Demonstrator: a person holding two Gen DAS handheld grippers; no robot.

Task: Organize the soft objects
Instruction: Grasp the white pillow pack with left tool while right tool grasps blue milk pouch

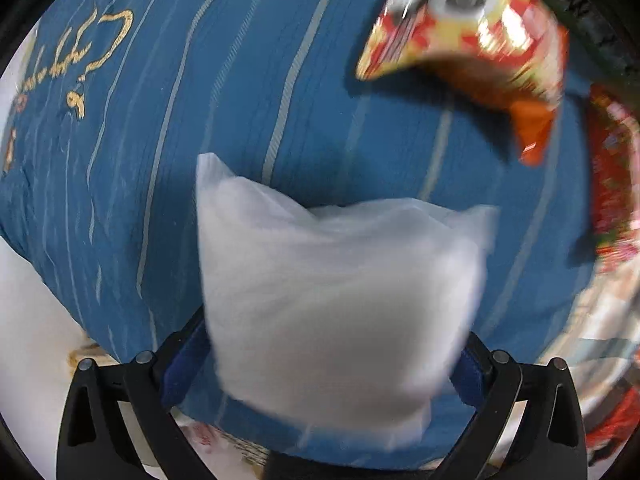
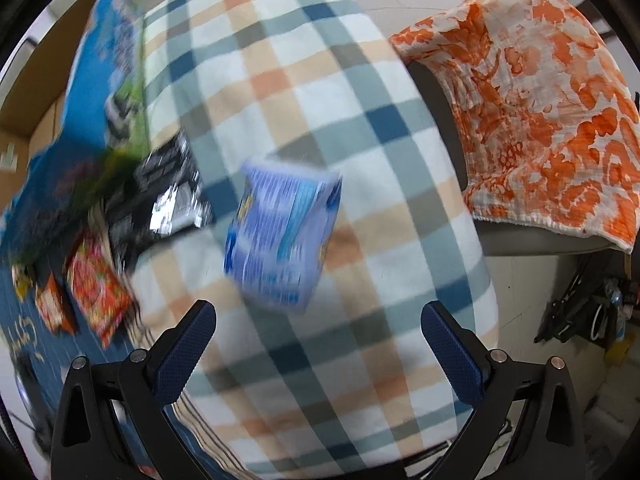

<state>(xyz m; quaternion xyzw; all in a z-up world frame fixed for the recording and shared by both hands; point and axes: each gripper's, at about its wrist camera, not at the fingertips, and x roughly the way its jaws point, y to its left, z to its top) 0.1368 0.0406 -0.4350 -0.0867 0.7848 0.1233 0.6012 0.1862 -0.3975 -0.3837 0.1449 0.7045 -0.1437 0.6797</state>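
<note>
Surface: a blue striped cover [image 1: 248, 92] with gold stitched script fills the left wrist view; a plaid blanket [image 2: 304, 92] in blue, grey, peach and white fills the right wrist view.
White pillow: a small white pillow [image 1: 340, 280] sits between the left gripper [image 1: 324, 372] fingers, which are clenched on its lower part; its upper corners stand clear above the blue cover.
Blue packet: a blurred blue-and-white soft packet [image 2: 284, 236] lies just ahead of the right gripper [image 2: 318, 344], apart from its fingers, over the plaid blanket.
Right fingers: released and spread wide, nothing between the blue pads [image 2: 188, 344].
Nearby, left view: a red-and-yellow snack bag [image 1: 468, 36] at upper right, blurred; more red patterned packaging along the right edge.
Nearby, right view: a heap of blurred packets [image 2: 100, 280], red, black and green, at the left edge of the plaid; a blue printed bag [image 2: 108, 60] above them.
Edges: an orange floral cloth [image 2: 540, 112] drapes over a chair at right, well apart from the packet; bare floor shows below it.
Open room: the plaid is bare around and behind the blue packet; the blue cover is bare left of the pillow.
</note>
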